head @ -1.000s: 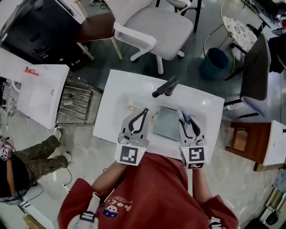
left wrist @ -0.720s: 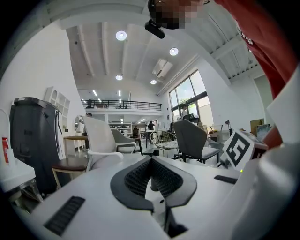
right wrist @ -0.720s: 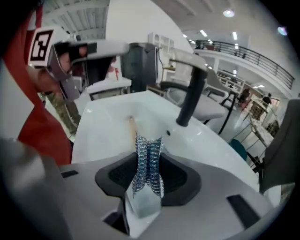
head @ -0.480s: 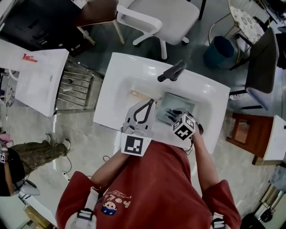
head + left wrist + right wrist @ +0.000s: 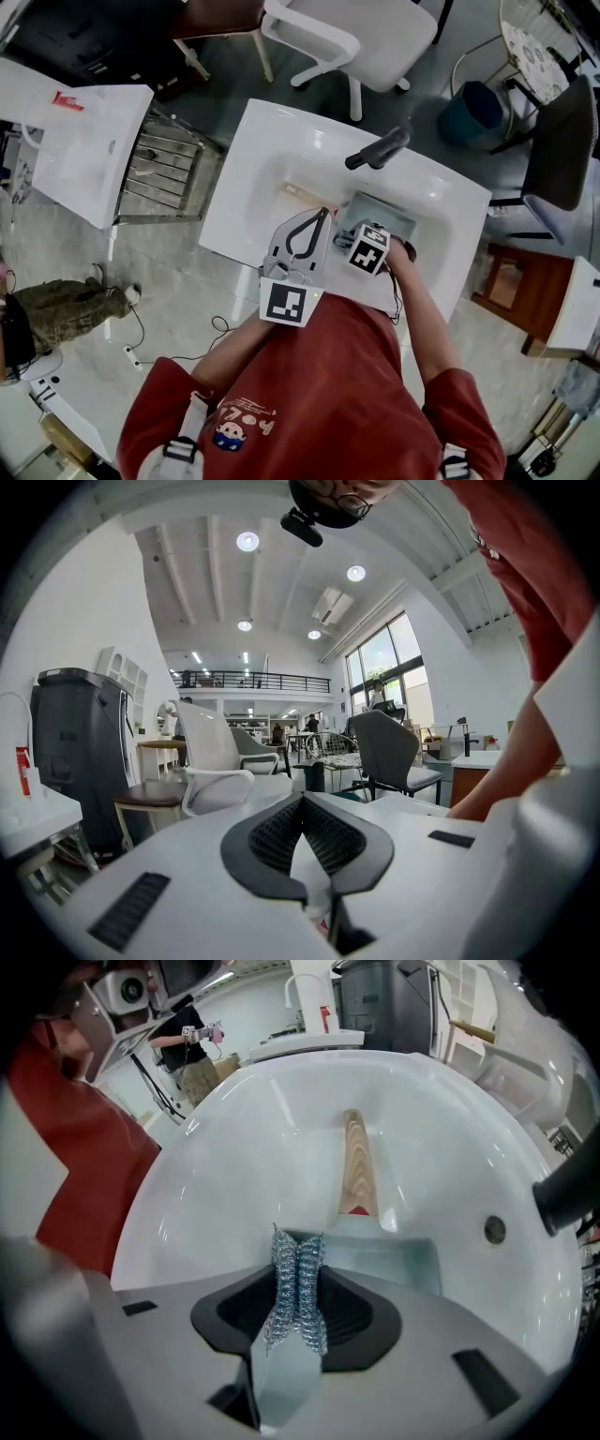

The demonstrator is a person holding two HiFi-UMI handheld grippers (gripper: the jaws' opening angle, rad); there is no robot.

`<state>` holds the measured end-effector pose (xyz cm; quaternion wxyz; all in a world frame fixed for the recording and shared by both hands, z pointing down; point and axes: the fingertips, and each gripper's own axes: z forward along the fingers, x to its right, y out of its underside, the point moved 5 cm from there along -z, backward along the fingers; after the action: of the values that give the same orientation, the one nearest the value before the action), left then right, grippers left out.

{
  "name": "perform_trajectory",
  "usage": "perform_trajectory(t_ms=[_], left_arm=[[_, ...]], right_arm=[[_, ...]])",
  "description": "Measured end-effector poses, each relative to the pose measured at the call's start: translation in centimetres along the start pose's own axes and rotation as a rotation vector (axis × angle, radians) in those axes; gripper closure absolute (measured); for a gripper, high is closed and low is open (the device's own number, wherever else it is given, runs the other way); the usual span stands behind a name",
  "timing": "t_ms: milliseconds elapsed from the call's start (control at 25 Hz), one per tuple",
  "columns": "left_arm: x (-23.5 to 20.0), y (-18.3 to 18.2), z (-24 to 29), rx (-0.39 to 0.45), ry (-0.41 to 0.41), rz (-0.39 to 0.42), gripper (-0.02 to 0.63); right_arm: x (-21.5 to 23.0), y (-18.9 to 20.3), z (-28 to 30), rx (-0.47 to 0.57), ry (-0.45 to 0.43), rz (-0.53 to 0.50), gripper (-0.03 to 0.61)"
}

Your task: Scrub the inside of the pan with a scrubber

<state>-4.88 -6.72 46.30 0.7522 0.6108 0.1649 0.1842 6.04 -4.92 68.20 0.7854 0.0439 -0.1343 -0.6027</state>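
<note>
White and glossy, the sink basin point(image 5: 216, 1166) fills the right gripper view, with a black faucet point(image 5: 378, 150) over its far rim and a pale office chair point(image 5: 356, 37) on the floor beyond. Down in the basin lies the square grey-green pan point(image 5: 398, 1252), its wooden handle point(image 5: 357, 1162) running away up the basin wall, a placement that probably keeps any scrubbing mess inside the sink. The right gripper point(image 5: 298, 1246) is tipped steeply down over the pan, jaws clamped on a steel chain-mail scrubber point(image 5: 296, 1302). Its folded mesh sticks out past the tips, so the mesh rather than the jaws would meet the pan's floor; whether it touches yet cannot be told. The left gripper point(image 5: 302, 801) sits beside it at the sink's near edge, jaws together with nothing between them, aimed out at the room. It seems to be held clear, though it could brace the handle once scrubbing begins.
</note>
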Motion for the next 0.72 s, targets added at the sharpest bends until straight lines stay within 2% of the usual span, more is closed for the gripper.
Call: perform_trajectory(t_ms=[720], left_arm=[[0.24, 0.20, 0.45, 0.008, 0.009, -0.002, 0.600]], right_arm=[[0.33, -0.40, 0.64, -0.020, 0.025, -0.013, 0.426]])
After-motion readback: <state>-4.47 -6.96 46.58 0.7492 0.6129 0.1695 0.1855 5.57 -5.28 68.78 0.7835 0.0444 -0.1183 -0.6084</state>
